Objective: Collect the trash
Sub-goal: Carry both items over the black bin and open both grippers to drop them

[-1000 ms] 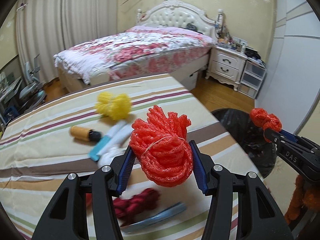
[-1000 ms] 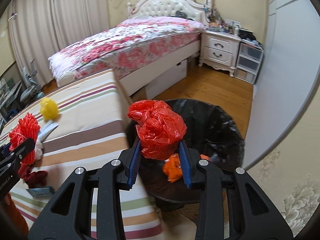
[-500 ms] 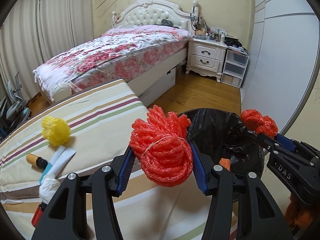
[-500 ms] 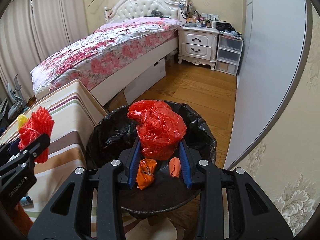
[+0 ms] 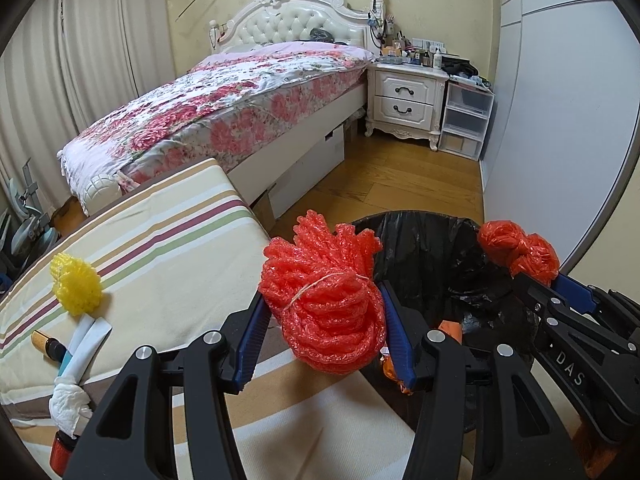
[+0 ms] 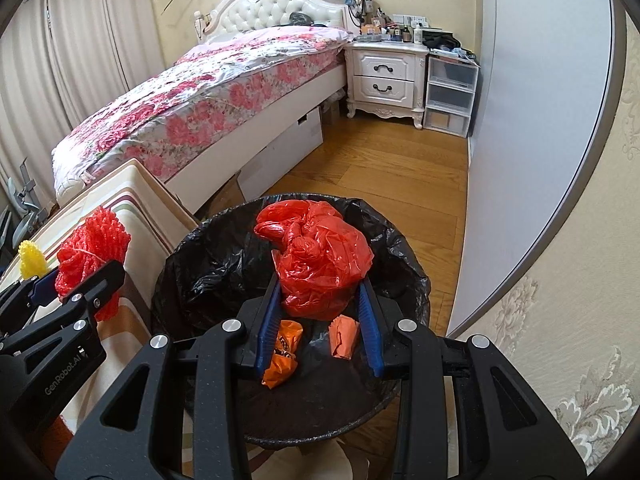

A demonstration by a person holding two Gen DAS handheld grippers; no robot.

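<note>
Bedroom, wood floor [image 6: 380, 184]; striped table [image 5: 168, 256] at left. Left gripper [image 5: 324, 320] clamped on foam net [image 5: 320, 304], centre. Right gripper [image 6: 320, 300] clamped on crinkled bag [image 6: 320, 268], above black-lined bin [image 6: 404, 280].

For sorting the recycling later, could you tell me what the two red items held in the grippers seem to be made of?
Red net bundle in the left gripper: likely foam mesh, matte, puffy strands tied with string. Red bag in the right gripper: thin plastic film, glossy, crinkled and translucent.
</note>
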